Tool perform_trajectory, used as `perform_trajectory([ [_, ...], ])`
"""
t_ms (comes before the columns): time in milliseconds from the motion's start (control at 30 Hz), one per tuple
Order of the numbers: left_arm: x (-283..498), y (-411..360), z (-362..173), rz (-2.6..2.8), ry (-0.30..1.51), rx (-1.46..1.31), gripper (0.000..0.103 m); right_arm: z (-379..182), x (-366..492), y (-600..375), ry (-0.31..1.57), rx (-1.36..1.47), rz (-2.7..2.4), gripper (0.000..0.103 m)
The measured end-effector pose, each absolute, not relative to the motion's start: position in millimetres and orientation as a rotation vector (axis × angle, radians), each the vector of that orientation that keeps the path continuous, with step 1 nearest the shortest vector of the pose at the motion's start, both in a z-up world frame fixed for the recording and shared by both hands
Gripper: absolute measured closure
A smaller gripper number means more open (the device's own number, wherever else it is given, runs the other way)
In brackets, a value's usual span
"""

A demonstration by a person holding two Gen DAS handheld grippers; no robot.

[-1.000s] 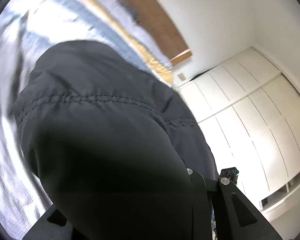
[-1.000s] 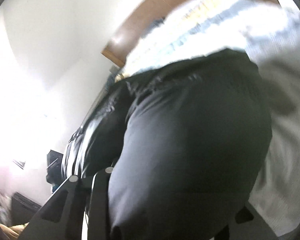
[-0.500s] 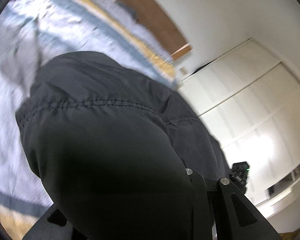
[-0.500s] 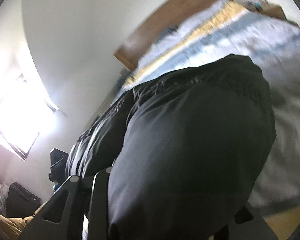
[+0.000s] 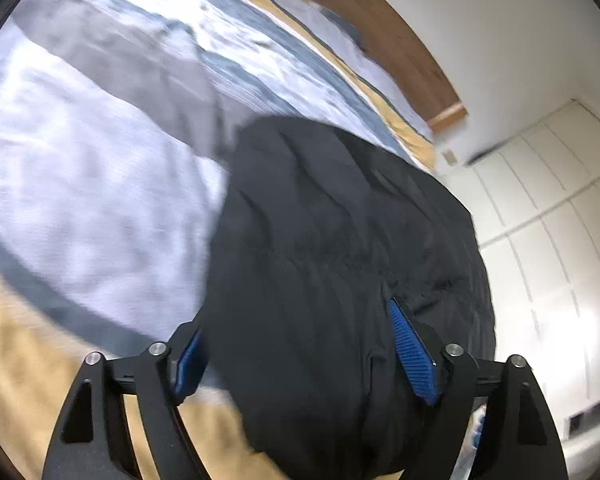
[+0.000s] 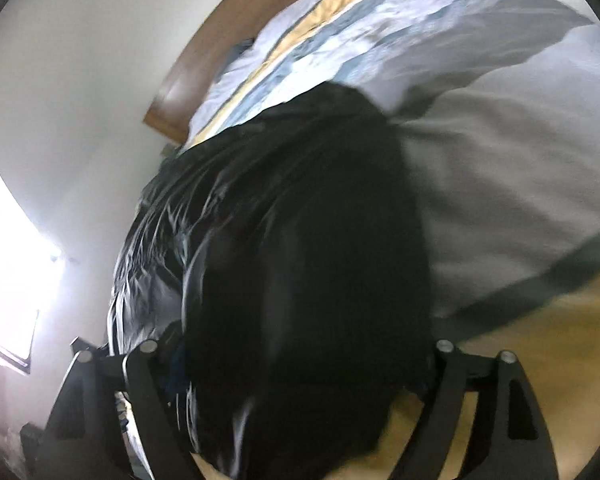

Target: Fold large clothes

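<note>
**Both grippers spread wide, black jacket bunched between the fingers**

So in the left wrist view the left gripper has just been opening and its jaws now stand wide apart. The black jacket sits between them, filling the lower middle of the frame. The blue ribbed pad on the right finger is exposed and not pressing into the cloth, though the fabric lies just beside it. The pad on the left finger is half hidden behind the fabric edge.

Same story in the right wrist view: the right gripper has also just been opening, jaws wide, with the shiny black jacket mounded between them in the centre and lower left. Its pads are hidden by the cloth, so I can't tell about contact there.

The jacket lies on a bed with a striped duvet in pale blue, grey and yellow. Wooden headboard along the top, white wardrobe doors at right. No readable labels or writing anywhere; everything's a bit blurry.
</note>
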State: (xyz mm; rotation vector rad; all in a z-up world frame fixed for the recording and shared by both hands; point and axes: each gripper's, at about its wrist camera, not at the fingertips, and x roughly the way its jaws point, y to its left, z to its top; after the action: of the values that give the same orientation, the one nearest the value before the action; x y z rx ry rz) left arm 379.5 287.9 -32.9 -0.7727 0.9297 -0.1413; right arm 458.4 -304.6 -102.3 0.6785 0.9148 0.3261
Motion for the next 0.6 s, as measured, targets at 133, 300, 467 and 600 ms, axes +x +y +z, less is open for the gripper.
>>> perform_trajectory([
  [133,350.6,298.6,-12.7,-0.051,0.909,-0.737,0.018,-80.0,432.2,-332.4,0.859,0.711,0.235,0.019],
  [300,302.1,291.8,9.1,0.034,0.930,-0.611,0.018,-41.4,398.4,-338.0,0.838,0.656,0.173,0.018],
  [467,259.5,269.0,16.0,0.095,0.914,-0.529,0.018,-13.0,368.1,-299.4,0.869,0.536,0.167,0.018],
  [600,220.9,242.1,28.7,0.154,0.887,-0.481,0.018,-2.9,335.5,-256.7,0.892,0.443,0.177,0.018],
])
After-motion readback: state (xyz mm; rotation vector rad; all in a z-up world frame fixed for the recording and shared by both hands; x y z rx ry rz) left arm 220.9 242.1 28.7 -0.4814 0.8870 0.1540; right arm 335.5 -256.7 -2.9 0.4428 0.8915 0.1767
